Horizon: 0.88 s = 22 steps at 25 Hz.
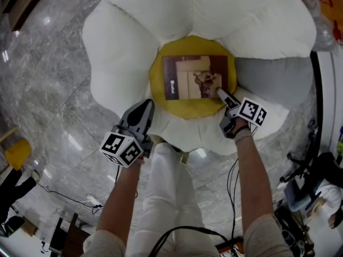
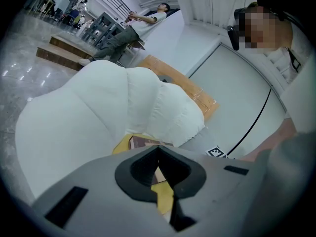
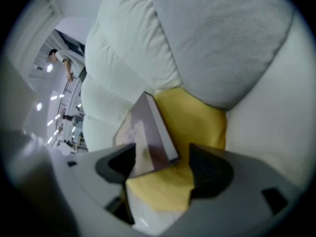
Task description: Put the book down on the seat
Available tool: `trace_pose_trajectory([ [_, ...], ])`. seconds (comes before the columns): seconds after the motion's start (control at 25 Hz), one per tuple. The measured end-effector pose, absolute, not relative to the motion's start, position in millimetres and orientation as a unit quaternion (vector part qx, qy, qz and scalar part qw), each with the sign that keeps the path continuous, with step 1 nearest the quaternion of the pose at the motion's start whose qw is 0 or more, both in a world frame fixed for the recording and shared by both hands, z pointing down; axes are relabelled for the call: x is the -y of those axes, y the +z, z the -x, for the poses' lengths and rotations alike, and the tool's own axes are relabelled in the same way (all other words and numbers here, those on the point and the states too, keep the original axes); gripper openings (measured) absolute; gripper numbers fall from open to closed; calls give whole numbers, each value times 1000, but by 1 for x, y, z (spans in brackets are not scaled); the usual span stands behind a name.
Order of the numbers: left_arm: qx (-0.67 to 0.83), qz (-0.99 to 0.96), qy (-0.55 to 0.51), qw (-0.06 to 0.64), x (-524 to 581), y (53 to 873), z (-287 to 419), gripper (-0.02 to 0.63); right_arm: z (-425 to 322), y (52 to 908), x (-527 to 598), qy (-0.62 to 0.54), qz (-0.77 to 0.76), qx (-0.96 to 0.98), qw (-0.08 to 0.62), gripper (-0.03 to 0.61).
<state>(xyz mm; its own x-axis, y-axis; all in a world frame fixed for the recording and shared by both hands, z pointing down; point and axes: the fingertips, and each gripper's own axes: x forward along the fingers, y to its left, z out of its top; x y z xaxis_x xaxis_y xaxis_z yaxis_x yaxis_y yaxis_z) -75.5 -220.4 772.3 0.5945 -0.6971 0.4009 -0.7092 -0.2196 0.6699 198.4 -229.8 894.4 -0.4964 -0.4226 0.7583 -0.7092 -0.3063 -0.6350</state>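
Our brown rectangular book [image 1: 195, 77], cover print unreadable, lies mid-frame on the yellow round seat cushion [image 1: 187, 108], lower-right corner between the parted jaws of our right gripper [image 1: 220, 93]; left gripper [image 1: 147, 106] closed.

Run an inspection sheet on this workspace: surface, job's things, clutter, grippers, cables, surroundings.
Surface: flower-shaped white seat with a yellow centre, standing on a grey marble floor.
Job's things: book lies flat on the yellow centre.
Clutter: grey cushion at the seat's right side.
Grippers: right gripper open, the book's near right corner between its jaws. Left gripper shut, empty, at the seat's near edge.
Cables: black cables by the person's legs.
Surroundings: cardboard box behind the seat; people in the background.
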Motion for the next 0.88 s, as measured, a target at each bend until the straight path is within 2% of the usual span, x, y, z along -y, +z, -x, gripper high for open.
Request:
trace_pose_trajectory([
  [0.64,440,-798,14,412,217,738,58,25,-198,848,230,618,-472,619,109,325],
  [0.88,436,-807,10,398,222,706,50,25,-176,814,221,584,-433,673,139,324],
])
